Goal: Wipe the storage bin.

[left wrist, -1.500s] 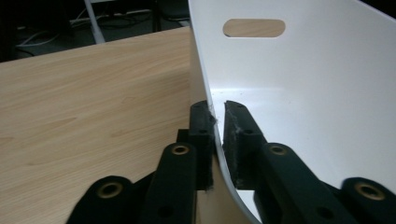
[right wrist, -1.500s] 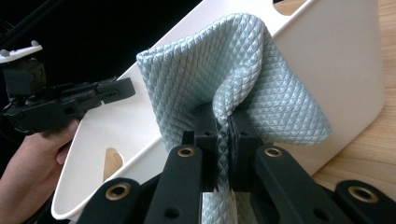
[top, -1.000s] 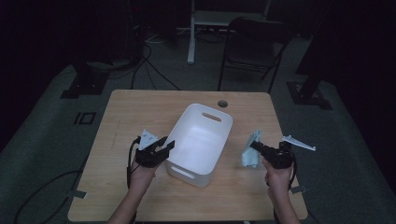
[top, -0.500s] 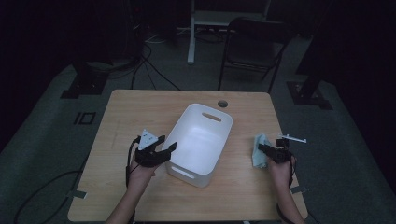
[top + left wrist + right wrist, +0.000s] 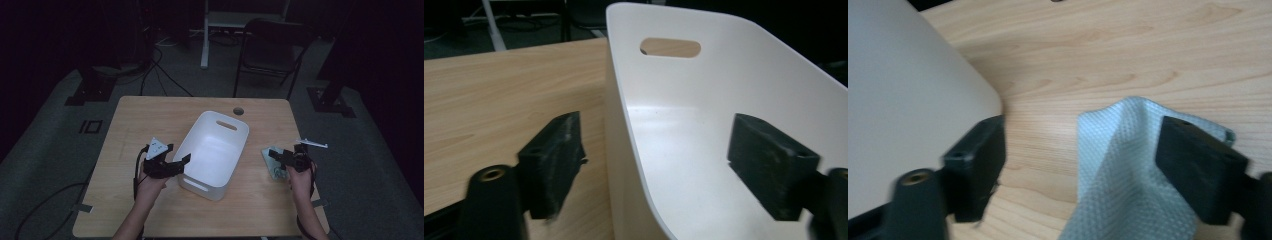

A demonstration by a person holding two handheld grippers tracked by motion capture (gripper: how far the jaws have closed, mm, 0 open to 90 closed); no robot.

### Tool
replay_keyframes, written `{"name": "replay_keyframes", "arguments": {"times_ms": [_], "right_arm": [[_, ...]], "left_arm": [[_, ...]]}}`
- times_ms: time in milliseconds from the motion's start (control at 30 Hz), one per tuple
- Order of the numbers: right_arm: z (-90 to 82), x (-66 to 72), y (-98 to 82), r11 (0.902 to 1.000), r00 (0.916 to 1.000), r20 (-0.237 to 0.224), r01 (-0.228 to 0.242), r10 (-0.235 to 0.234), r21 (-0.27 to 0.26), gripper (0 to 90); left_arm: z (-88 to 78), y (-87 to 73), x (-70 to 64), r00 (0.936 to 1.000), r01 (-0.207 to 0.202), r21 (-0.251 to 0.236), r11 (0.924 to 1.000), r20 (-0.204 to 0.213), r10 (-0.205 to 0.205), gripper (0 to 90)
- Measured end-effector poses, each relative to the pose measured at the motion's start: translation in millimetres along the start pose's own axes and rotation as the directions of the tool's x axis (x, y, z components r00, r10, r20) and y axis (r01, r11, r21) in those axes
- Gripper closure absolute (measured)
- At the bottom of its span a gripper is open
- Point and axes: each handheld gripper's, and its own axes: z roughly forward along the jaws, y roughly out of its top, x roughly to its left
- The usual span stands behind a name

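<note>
A white basin (image 5: 193, 138) stands in the middle of the wooden table (image 5: 150, 120). My left gripper (image 5: 183, 161) straddles its near left wall. In the left gripper view that wall (image 5: 634, 165) runs between the jaws of the left gripper (image 5: 659, 150) with a gap on both sides; the jaws have just been opening. A pale blue woven cloth (image 5: 273, 164) lies crumpled on the table to the right of the basin. My right gripper (image 5: 1080, 160) hangs low over the cloth (image 5: 1118, 180), open; its jaws have just been opening and part of the cloth lies between them.
The basin's outer wall (image 5: 908, 90) stands close on the left in the right gripper view. A round cable hole (image 5: 238, 110) sits near the table's far edge. A dark chair (image 5: 270, 45) stands behind the table. Cables trail over the floor at the left.
My right gripper came down to the table with the cloth and opened, and the cloth now lies on the wood. My left gripper's jaws spread off the basin wall; that hand stayed put.
</note>
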Motion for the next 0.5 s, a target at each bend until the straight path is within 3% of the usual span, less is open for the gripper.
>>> {"name": "replay_keyframes", "arguments": {"times_ms": [67, 267, 500], "right_arm": [[-2.1, 0.9, -0.3, 0.9998, 0.9997, -0.021, -0.011, 0.011, -0.017, 17.3], [-5.7, 8.8, -2.9, 0.997, 0.9979, 0.004, 0.065, -0.065, -0.042, 17.4], [-20.1, 21.7, -7.8, 0.9901, 0.9916, -0.024, 0.126, -0.127, -0.062, 17.4]], "left_arm": [[-0.8, 0.5, 0.8, 1.0, -0.002, -0.004, 1.0, 0.001, 0.002, 18.6], [-5.9, 2.1, 1.2, 1.0, 0.0, -0.012, 0.9999, -0.006, 0.0, 18.5], [-21.2, 6.4, 3.9, 0.9996, -0.016, -0.043, 0.999, -0.024, 0.015, 18.5]]}}
